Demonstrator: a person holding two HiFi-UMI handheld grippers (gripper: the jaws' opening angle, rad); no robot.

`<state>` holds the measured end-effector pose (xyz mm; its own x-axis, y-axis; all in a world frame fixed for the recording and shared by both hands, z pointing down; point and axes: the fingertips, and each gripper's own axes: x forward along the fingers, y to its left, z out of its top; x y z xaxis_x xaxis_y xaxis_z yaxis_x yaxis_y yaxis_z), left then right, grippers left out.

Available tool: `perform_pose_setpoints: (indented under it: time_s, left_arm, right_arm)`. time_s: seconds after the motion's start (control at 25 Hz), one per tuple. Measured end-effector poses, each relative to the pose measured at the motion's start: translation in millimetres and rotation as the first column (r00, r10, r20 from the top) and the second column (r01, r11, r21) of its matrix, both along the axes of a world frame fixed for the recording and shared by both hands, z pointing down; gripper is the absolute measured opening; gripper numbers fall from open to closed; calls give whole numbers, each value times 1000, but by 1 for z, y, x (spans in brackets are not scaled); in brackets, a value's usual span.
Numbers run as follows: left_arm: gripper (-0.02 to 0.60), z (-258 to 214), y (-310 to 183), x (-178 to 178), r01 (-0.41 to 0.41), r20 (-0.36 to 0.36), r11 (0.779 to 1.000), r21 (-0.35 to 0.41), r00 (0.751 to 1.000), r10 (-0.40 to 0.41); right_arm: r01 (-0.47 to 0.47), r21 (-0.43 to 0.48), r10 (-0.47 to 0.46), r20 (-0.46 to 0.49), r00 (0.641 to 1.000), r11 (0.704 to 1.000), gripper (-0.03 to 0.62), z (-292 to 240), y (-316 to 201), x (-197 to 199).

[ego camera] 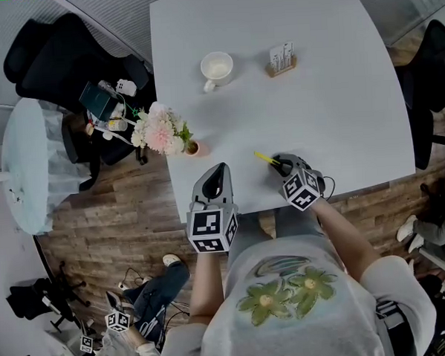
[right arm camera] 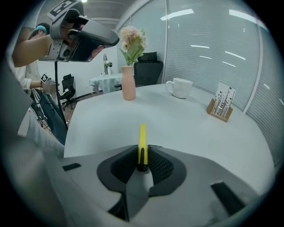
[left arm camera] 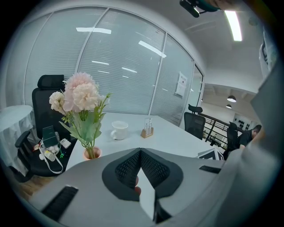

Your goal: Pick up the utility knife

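The utility knife (ego camera: 264, 158) is slim and yellow with a black rear end, and it lies near the front edge of the white table (ego camera: 337, 93). My right gripper (ego camera: 281, 165) is shut on its black end. In the right gripper view the knife (right arm camera: 142, 137) sticks forward from between the pads of the right gripper (right arm camera: 142, 165). My left gripper (ego camera: 221, 173) hovers over the table's front left corner, about a hand's width left of the knife. Its jaws meet with nothing between them in the left gripper view (left arm camera: 141, 153).
A white mug (ego camera: 217, 68) and a small wooden card holder (ego camera: 282, 60) stand further back on the table. A pink vase of flowers (ego camera: 160, 130) sits at the left edge. Black chairs (ego camera: 52, 56) and a cloth-covered round table (ego camera: 28, 161) stand on the floor to the left.
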<state>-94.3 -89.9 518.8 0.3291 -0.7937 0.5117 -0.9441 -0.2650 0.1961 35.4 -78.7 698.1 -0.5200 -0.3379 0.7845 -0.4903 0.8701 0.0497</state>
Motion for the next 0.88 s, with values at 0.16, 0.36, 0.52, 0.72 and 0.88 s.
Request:
perform_pose_setpoints:
  time_s: [0.16,0.36,0.52,0.72,0.88]
  left_arm:
    - [0,-1,1,1,-1,1,1000,4,1000,1]
    - [0,-3,2,3,-4,-1,1000,10,1000,4]
    - [0,-6,3,4,-3,-4,1000,14,1000,3]
    - [0,-9,4,6,-5,-2,1000,22,1000,5]
    - [0,-11,5,7,-3,-2,1000,25,1000,3]
  right_arm:
    - [4,8,-4,4,1000,1000,69,-4,0,0]
    - [7,24,-8,13,1000,1000,69,-13,-1,-1]
    - [13,22,-13,21,1000,1000,69,-19,0,-3]
    - [24,27,-25,30,999,999,69,-27,0,-5]
    - [37,32,-38,35,999,999,69,-34,1,-7]
